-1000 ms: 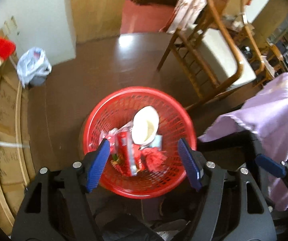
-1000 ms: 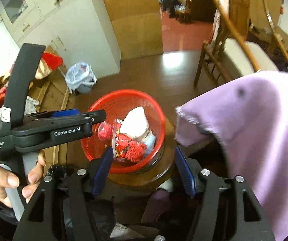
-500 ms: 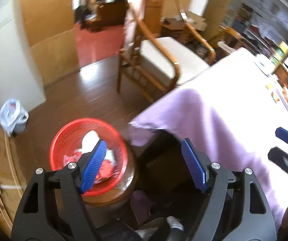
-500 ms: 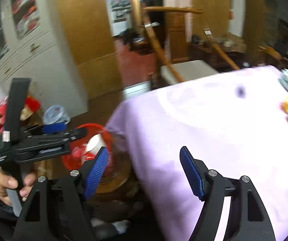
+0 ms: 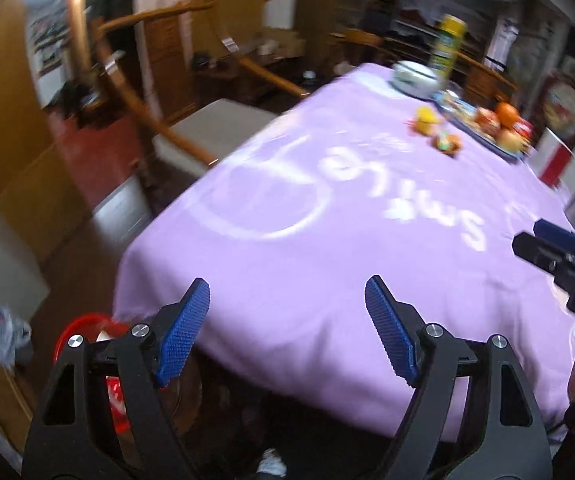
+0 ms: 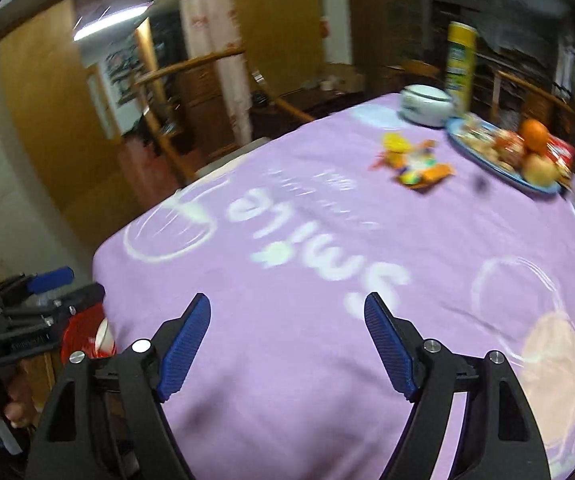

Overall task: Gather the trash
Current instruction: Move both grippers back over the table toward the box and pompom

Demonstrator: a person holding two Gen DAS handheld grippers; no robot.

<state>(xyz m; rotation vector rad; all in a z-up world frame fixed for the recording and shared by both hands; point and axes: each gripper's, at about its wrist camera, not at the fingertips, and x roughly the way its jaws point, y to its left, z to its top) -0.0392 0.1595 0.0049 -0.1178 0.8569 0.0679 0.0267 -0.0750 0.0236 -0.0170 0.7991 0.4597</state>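
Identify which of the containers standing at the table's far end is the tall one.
The yellow canister: it stands upright, tall and narrow, behind the low, squat white lidded bowl and the shallow blue plate of fruit.

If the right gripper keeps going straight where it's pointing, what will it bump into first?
Probably the purple tablecloth. The right gripper, its jaws opening with nothing between them, points down at a bare stretch of cloth. The snack wrappers lie farther off, though depth is hard to judge in this blurred view.

Lilac-clothed table (image 6: pixel 327 240) fills centre. Wooden armchair (image 5: pixel 191 128) at 10 o'clock, red floor (image 5: pixel 87 148) beyond. Ceiling strip light (image 6: pixel 107 26) at 11, wood-panelled walls (image 6: pixel 43 92).
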